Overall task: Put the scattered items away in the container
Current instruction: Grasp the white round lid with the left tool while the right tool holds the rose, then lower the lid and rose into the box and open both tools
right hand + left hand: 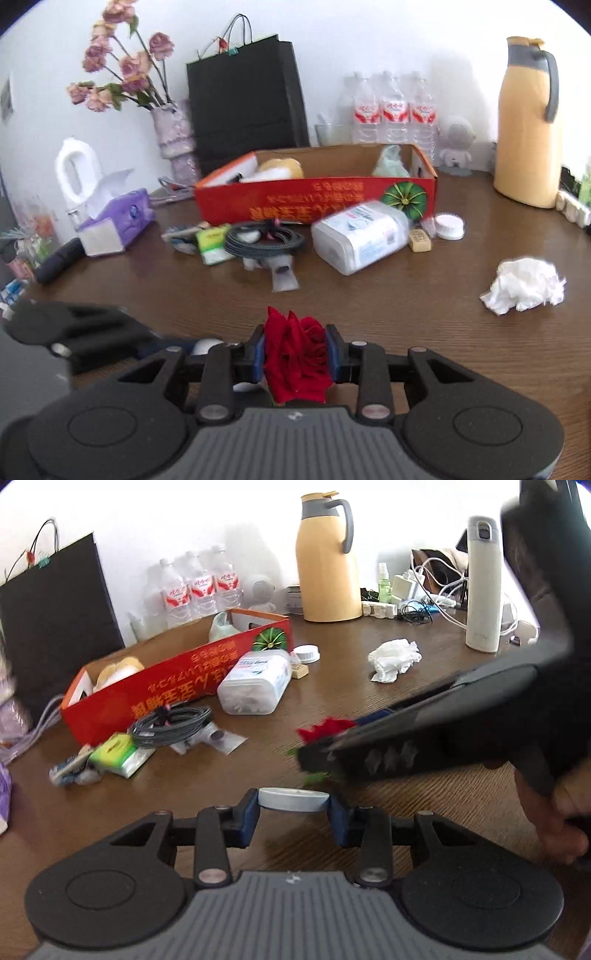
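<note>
Mid-pickup, both loads near on the table: left gripper [293, 805] clamped on a white round lid [293, 799], right gripper [295, 354] clamped on a red rose [297, 360]; next, probably carrying both far-left over the red cardboard box [295, 206] and releasing.

Both 2 wrist cameras look forward and down, low over the brown table [369, 686]; both share the far red cardboard box [314, 201].
</note>
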The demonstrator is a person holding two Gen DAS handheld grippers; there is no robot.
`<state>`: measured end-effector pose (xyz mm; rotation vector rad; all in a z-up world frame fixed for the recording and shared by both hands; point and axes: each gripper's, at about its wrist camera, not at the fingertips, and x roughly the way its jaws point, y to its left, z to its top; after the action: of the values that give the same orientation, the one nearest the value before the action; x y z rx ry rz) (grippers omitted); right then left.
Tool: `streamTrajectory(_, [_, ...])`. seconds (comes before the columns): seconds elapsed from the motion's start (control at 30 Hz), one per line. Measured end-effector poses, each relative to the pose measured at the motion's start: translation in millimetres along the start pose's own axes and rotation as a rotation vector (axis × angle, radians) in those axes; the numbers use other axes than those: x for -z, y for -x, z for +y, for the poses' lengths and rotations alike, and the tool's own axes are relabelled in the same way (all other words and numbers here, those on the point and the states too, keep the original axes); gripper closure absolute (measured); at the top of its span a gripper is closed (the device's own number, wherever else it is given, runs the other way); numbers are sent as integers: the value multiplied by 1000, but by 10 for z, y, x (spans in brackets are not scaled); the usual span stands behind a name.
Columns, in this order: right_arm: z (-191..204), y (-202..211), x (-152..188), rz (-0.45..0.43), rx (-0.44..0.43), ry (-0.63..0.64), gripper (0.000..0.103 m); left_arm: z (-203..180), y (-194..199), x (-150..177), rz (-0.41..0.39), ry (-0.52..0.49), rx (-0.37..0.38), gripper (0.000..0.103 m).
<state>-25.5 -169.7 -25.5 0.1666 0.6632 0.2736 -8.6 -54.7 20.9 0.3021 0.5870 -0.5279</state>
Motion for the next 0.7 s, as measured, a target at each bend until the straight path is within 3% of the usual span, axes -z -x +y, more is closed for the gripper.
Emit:
streamTrajectory(0.13, [-194,-23,-29,42,-71,-73,66,234,16,88,-5,109,-87,63])
streamTrajectory(0.23, [-163,127,-14,6,-56,-15,37,293,21,141,-4,182,-124,62])
streamTrajectory(0.27, [-136,200,5,-15,-47,20,32,293,19,159,8,191,-132,61])
streamTrajectory(0.43, [-82,309,120,12,-83,41,25,291,59,209,44,198,-118,31])
streamTrajectory(0.47, [-56,295,149,21,-77,51,25,298,56,208,53,201,-121,30])
streamTrajectory(0.6, [73,216,207,28,-22,133,25,327,-21,184,68,208,-114,32])
streamTrajectory(0.67, [104,149,197,39,-6,147,30,344,-46,160,64,215,-104,48])
streamTrajectory(0.7, [115,118,191,45,-2,154,33,352,-46,152,57,222,-106,63])
